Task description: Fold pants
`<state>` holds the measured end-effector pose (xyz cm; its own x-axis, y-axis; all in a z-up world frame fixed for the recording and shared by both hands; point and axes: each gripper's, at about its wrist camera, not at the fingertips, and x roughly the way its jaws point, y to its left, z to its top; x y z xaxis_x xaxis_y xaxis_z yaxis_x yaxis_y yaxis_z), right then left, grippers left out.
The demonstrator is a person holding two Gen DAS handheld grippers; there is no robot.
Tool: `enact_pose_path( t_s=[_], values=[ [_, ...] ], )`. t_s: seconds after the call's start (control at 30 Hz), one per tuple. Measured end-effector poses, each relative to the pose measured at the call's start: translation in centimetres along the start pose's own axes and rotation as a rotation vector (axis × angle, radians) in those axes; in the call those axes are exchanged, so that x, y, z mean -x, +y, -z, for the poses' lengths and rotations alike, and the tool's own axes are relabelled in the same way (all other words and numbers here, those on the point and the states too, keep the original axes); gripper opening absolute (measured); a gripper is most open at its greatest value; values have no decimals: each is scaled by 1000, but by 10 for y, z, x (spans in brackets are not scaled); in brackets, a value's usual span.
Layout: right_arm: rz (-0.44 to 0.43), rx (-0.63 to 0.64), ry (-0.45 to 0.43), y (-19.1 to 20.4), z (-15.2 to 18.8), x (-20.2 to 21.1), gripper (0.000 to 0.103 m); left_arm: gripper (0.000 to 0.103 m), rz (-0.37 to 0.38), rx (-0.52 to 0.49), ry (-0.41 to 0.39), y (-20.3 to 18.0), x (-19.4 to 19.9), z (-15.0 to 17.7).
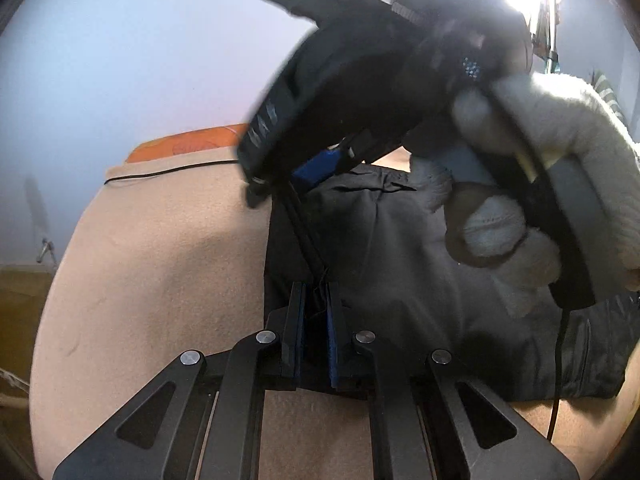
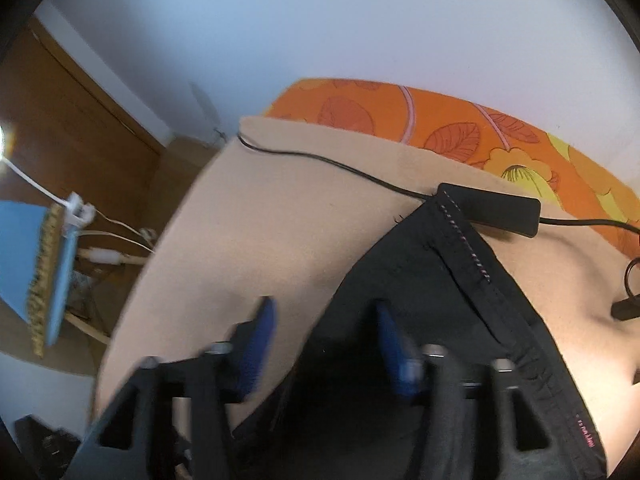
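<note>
Black pants point(image 1: 420, 280) lie partly folded on a beige blanket point(image 1: 160, 280). At their near left edge, my left gripper point(image 1: 316, 312) is shut on a small pinch of the black fabric. In the left wrist view, a person's hand in a light glove point(image 1: 540, 152) holds the other gripper tool above the pants, tilted steeply down. In the right wrist view, my right gripper point(image 2: 326, 332) stands open over the left edge of the pants point(image 2: 420, 300). One blue pad point(image 2: 260, 340) is above the blanket point(image 2: 260, 220) and the other above the fabric. Neither pad presses on anything.
A black cable with a flat black box point(image 2: 492, 208) lies across the far side of the blanket. Behind it is an orange flowered sheet point(image 2: 440, 120), then a pale wall. A wooden door point(image 2: 80, 128), white cables and a blue item point(image 2: 24, 260) are to the left, off the bed.
</note>
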<state>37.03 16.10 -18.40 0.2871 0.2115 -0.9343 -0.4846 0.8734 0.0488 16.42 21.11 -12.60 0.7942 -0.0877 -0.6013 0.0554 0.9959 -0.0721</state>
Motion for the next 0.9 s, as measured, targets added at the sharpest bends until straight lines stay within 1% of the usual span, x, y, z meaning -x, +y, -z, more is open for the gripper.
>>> enact_pose_path(
  t_s=[0.03, 0.07, 0.1, 0.17, 0.2, 0.23, 0.27, 0.37, 0.4, 0.5, 0.53, 0.57, 0.63, 0.7, 0.73, 0.83, 0.9],
  values=[
    [22, 0, 2, -1, 2, -1, 24, 7, 1, -3, -1, 0, 0, 0],
    [28, -8, -1, -4, 4, -1, 20, 7, 0, -7, -3, -1, 1, 0],
    [7, -31, -6, -10, 7, 1, 18, 8, -4, -10, -6, -2, 3, 0],
    [-24, -68, -16, -23, 11, 4, 11, 13, -25, -7, -9, -3, 6, 2],
    [-41, -83, -19, -30, 14, 4, 10, 20, -33, -4, -10, -2, 7, 3],
    [-54, -89, -22, -34, 16, 5, 8, 30, -44, -1, -4, -3, 8, 4],
    [-66, -95, -28, -37, 18, 6, 6, 34, -55, -3, 0, -3, 8, 5],
    [-82, -101, -49, -39, 22, 10, 4, 42, -98, -21, 16, -6, 5, 5],
    [-90, -107, -54, -39, 22, 11, 3, 48, -109, -22, 31, -6, 2, 5],
    [-115, -127, -70, -42, 25, 14, 3, 50, -107, -19, 64, -6, -6, 2],
    [-119, -130, -71, -42, 25, 13, 2, 49, -110, -18, 69, -5, -7, 4],
    [-121, -134, -72, -44, 26, 14, 2, 46, -117, -15, 69, -4, -7, 4],
    [-130, -142, -75, -46, 28, 18, 2, 17, -113, -2, 59, 0, -5, 4],
    [-136, -143, -86, -49, 32, 23, 2, 8, -109, 6, 37, 3, 0, 3],
    [-138, -145, -91, -49, 29, 20, 2, 5, -100, 8, 29, 3, 2, 3],
    [-151, -157, -102, -54, 33, 28, 1, 4, -75, -2, 1, -1, 11, 1],
    [-152, -161, -119, -57, 37, 37, 1, 4, -74, -25, -19, -10, 13, -4]
  ],
)
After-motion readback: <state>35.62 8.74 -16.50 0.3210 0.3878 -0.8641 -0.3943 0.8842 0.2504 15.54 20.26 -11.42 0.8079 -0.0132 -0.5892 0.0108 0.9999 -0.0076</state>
